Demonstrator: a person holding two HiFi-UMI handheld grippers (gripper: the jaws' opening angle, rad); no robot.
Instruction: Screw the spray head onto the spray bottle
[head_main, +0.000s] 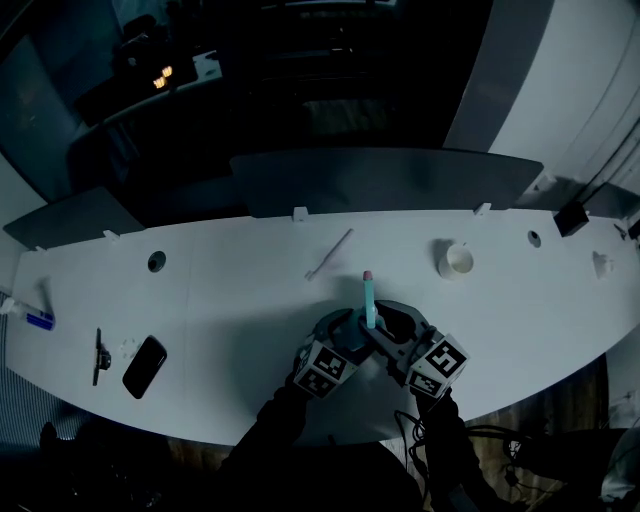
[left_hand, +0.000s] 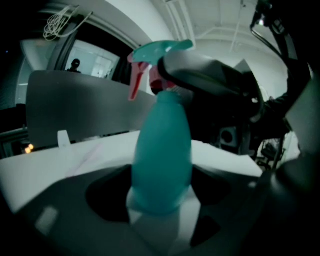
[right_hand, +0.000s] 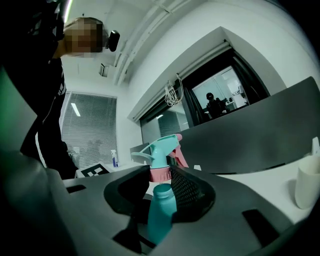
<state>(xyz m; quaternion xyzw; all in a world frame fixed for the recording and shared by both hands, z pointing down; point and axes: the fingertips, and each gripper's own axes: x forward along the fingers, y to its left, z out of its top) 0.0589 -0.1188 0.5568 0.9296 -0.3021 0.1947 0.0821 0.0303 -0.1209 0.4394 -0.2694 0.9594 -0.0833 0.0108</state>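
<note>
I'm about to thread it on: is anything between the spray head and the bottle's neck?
Nothing visible. The spray head sits just above the open neck of the bottle, only a slight gap between them.

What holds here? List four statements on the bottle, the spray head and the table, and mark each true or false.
1. The left gripper grips the teal bottle near its base, upright. True.
2. The spray head is screwed fully onto the bottle. False: the right gripper holds it by its pink collar just above the bottle's open neck, with a gap between them.
3. A dark phone lies on the white table, off to the person's left. True.
4. In the head view the white cup stands left of the bottle. False: it stands to the right of it and farther from the person.
</note>
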